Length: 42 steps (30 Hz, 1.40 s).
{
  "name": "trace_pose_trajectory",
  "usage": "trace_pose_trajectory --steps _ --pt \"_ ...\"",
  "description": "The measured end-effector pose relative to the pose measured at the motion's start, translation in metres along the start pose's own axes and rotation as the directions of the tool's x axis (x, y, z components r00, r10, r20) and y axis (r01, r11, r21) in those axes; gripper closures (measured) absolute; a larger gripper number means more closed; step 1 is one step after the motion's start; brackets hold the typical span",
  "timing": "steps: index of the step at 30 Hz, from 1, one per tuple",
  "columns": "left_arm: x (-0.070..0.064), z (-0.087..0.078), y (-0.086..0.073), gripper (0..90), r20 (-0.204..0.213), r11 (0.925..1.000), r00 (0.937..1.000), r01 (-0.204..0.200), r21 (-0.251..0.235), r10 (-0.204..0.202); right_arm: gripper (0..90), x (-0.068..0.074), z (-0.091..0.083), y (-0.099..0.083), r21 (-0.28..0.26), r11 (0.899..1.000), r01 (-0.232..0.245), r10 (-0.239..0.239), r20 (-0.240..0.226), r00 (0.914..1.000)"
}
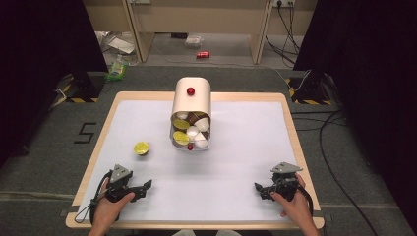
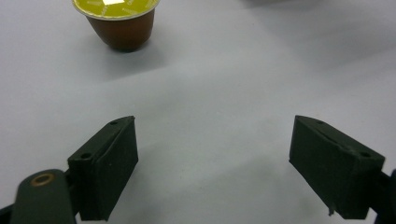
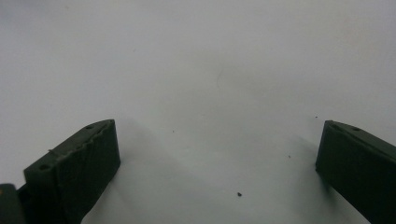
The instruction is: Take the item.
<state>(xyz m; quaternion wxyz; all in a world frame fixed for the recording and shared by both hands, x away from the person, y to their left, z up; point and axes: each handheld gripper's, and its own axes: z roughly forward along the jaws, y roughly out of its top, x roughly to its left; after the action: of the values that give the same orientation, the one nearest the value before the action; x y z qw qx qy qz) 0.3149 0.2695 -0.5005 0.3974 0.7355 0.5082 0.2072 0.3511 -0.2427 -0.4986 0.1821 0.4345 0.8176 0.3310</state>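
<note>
Capsule first: a single coffee capsule with a yellow foil lid and a brown body, standing upright on the white table top, lid up, out on the left side. It's the nearest thing to my left gripper, which sits low on the near left edge of the table with its jaws spread wide and nothing between them. In the left gripper view that same capsule stands ahead of my jaws and off to the left of the gap, apart from both pads, with bare white surface in between. Over to the right of the capsule, near the middle of the table, a cream canister lies on its side with its open mouth toward me, packed with more capsules in yellow, white and brown; a small red knob sits on its upper wall. One red bit shows at the lip of the canister, too small for me to tell what it is. My right gripper rests at the near right edge, well apart from everything, jaws wide as well, and the right gripper view has them over plain white surface.
</note>
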Motion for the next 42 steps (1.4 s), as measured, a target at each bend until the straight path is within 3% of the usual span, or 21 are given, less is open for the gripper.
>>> trace_pose_trajectory --steps 12,23,32,39,42 --pt "-0.007 -0.006 -0.008 15.1 0.004 0.9998 0.9998 -0.02 0.008 0.02 0.2 0.0 0.0 0.0 0.0 1.0 0.001 -0.001 0.0 1.0" --pt "-0.011 -0.011 -0.019 15.1 0.019 0.9998 0.9998 0.004 -0.022 -0.003 0.2 0.0 0.0 0.0 0.0 1.0 0.001 -0.001 0.0 1.0" --pt "-0.015 -0.015 -0.027 15.0 0.013 0.9994 0.9999 -0.006 -0.034 0.006 0.3 0.0 0.0 0.0 -0.002 1.0 0.004 -0.004 0.003 1.0" --pt "-0.018 -0.016 -0.03 15.1 -0.016 0.9984 0.9988 -0.048 -0.031 0.047 0.3 0.0 0.0 0.0 -0.001 1.0 0.004 -0.004 0.003 1.0" --pt "-0.019 -0.016 -0.034 14.6 -0.029 0.9963 0.9973 -0.069 -0.052 0.067 0.3 0.0 0.0 0.0 0.0 1.0 0.004 -0.004 0.002 1.0"
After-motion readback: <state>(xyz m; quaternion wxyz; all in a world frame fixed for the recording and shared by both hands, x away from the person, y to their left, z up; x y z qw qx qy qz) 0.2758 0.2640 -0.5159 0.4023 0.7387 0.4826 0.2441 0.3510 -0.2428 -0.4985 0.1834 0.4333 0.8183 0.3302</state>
